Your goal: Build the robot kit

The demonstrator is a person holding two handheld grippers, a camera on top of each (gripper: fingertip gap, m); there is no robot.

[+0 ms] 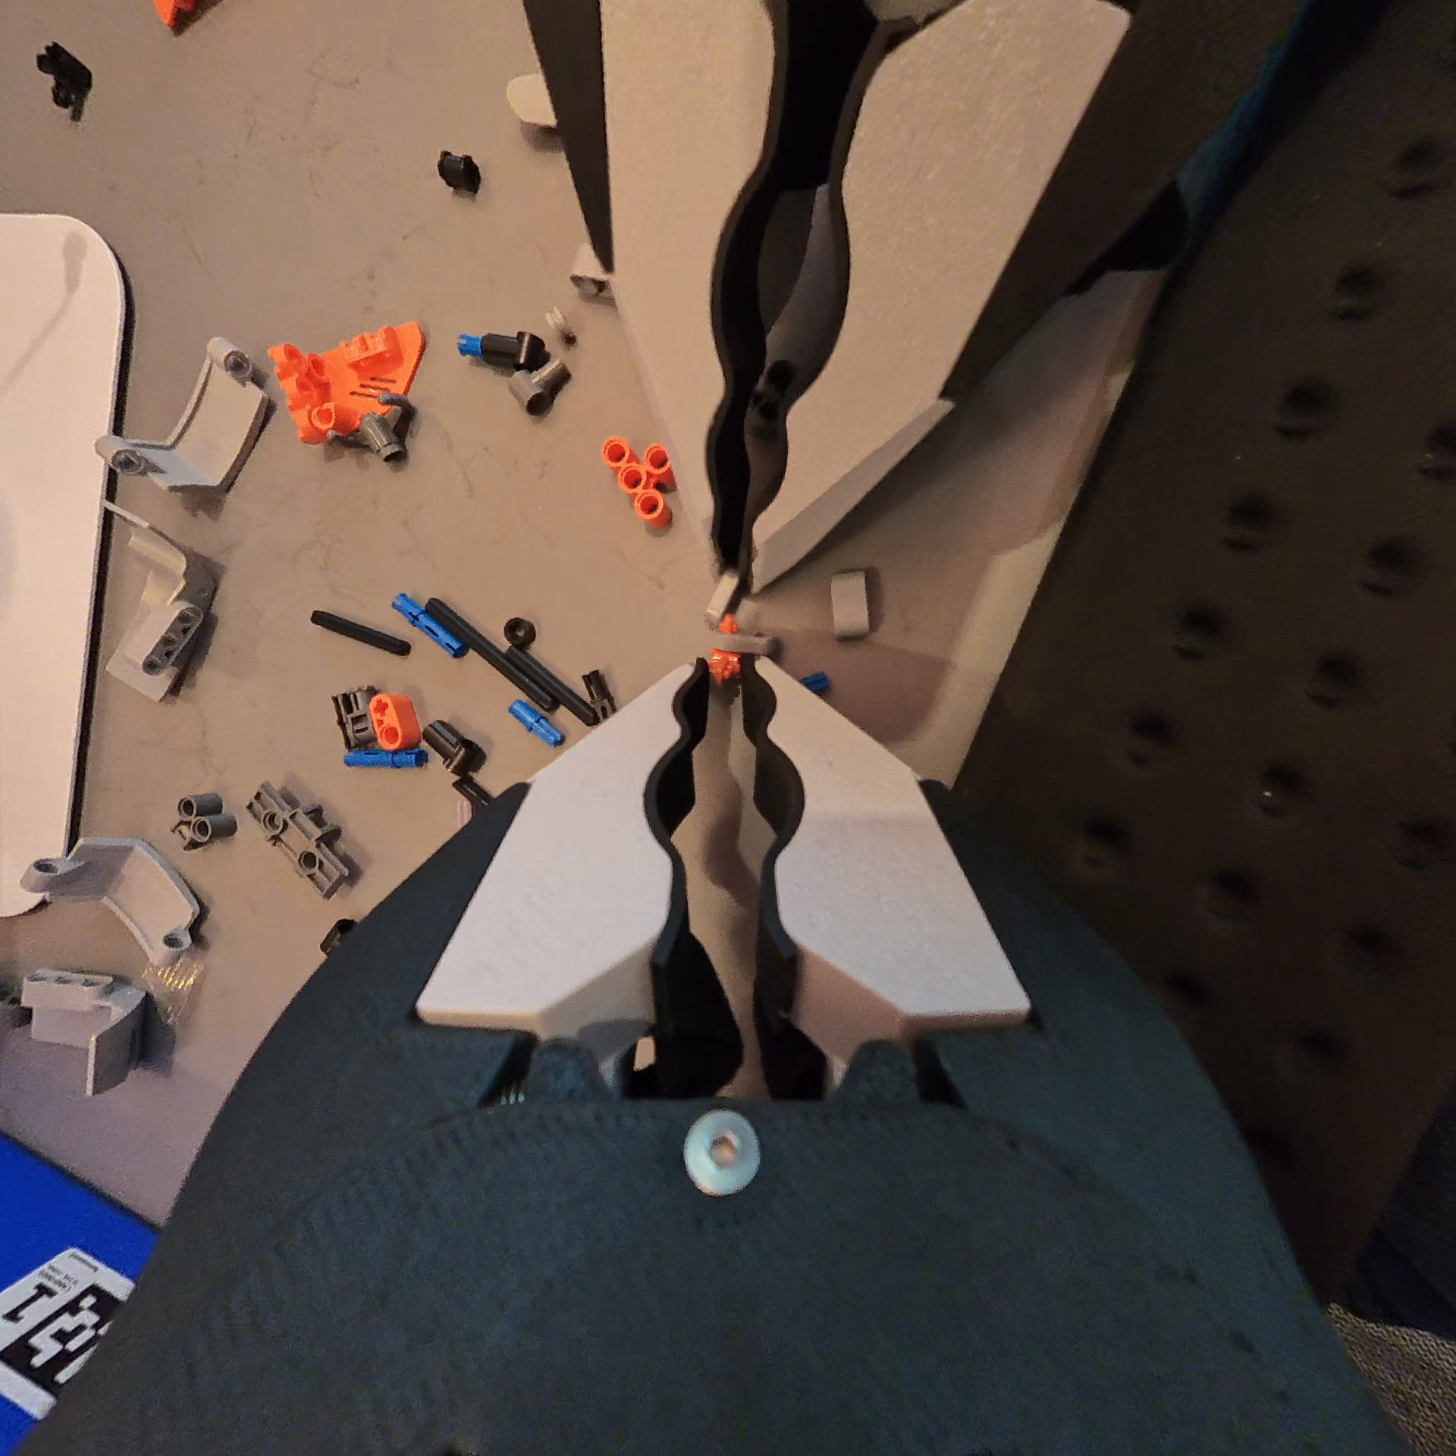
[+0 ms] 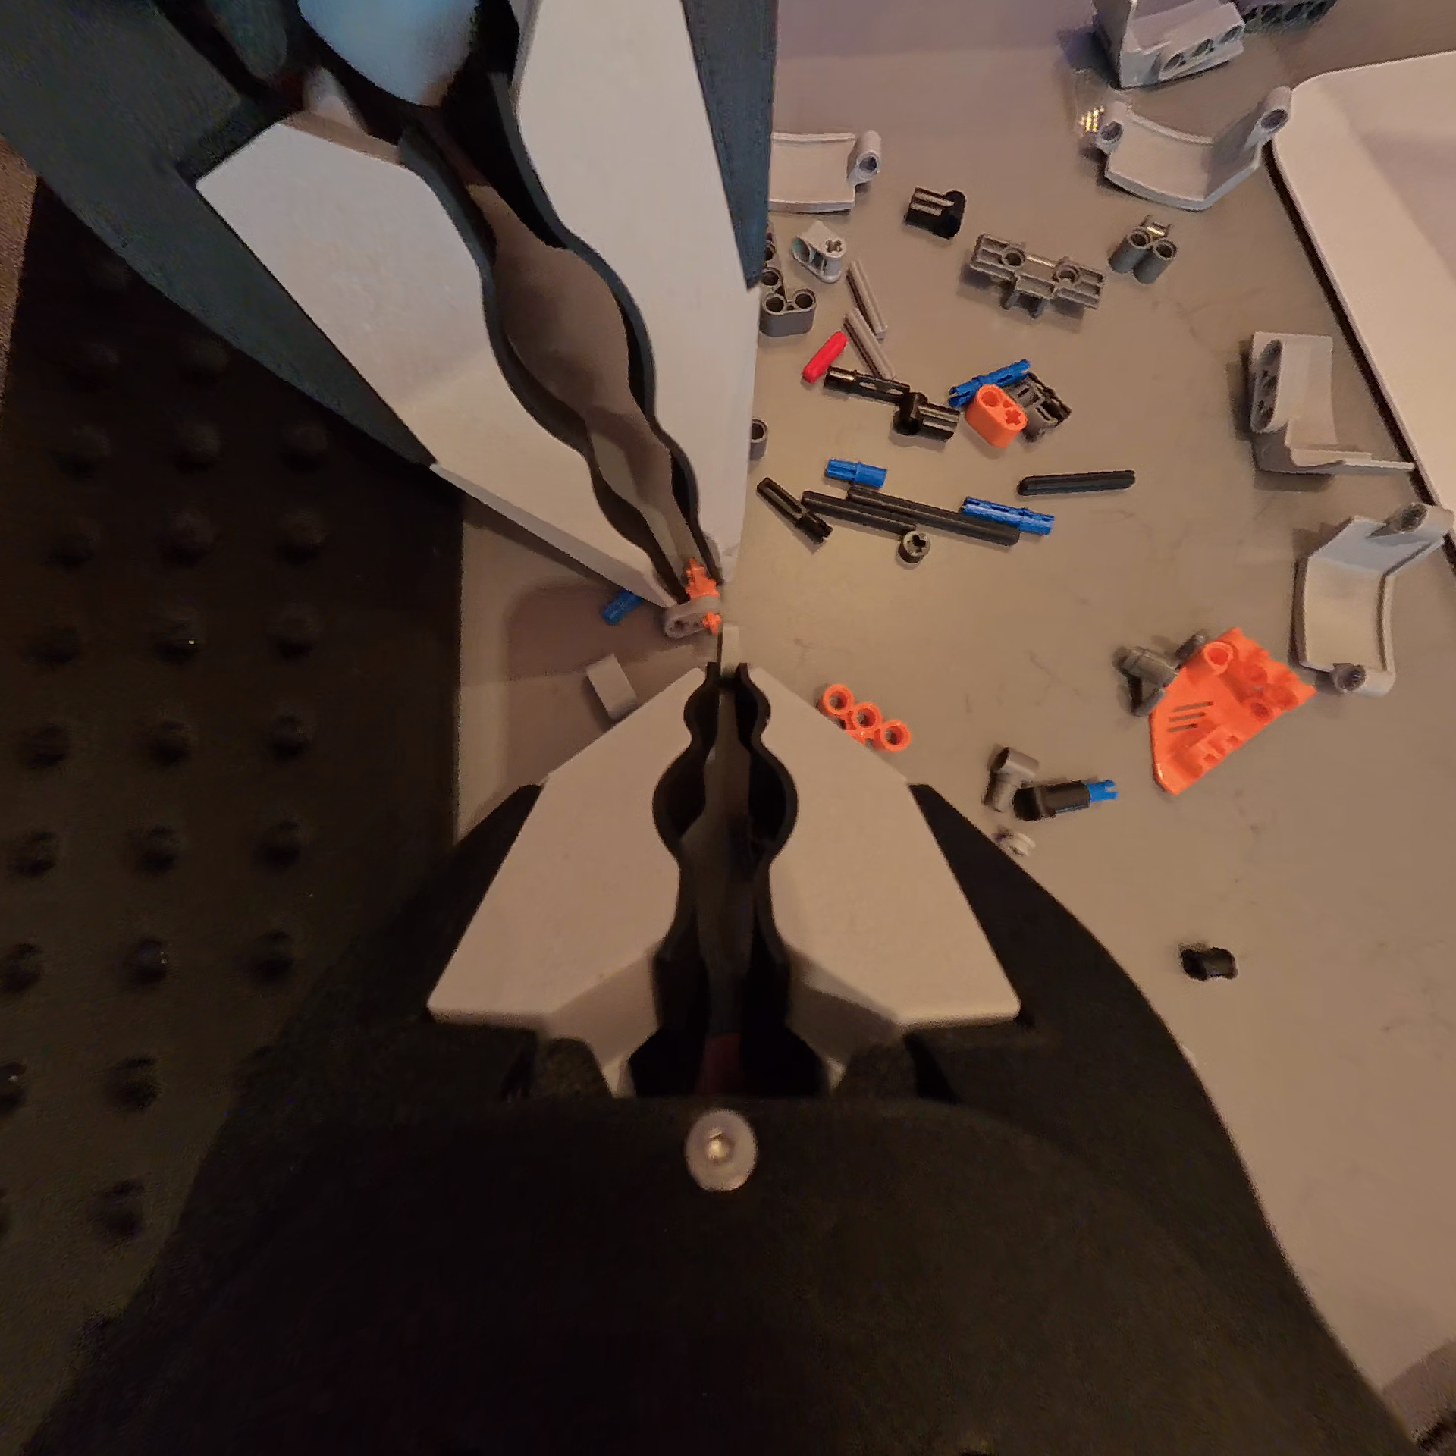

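Note:
My left gripper (image 1: 721,679) is shut on a small orange pin (image 1: 721,664) and holds it just above the grey table. A small grey connector (image 1: 750,644) sits on the pin's far end. My right gripper (image 1: 729,571) comes in from above, shut on a small light-grey piece (image 1: 722,596) whose end nearly touches the pin. In the right wrist view, my right gripper (image 2: 725,670) pinches that piece (image 2: 729,640), tip to tip with the left gripper (image 2: 701,579), the orange pin (image 2: 696,587) and the grey connector (image 2: 687,619).
Loose parts lie left of the grippers: an orange triple connector (image 1: 642,477), an orange panel (image 1: 354,378), black axles (image 1: 504,654), blue pins and grey curved panels (image 1: 197,425). A grey block (image 1: 851,603) lies close by. A white board (image 1: 47,551) is far left, a black studded mat (image 1: 1261,630) right. Both grippers' tips are close together, under 4 cm apart.

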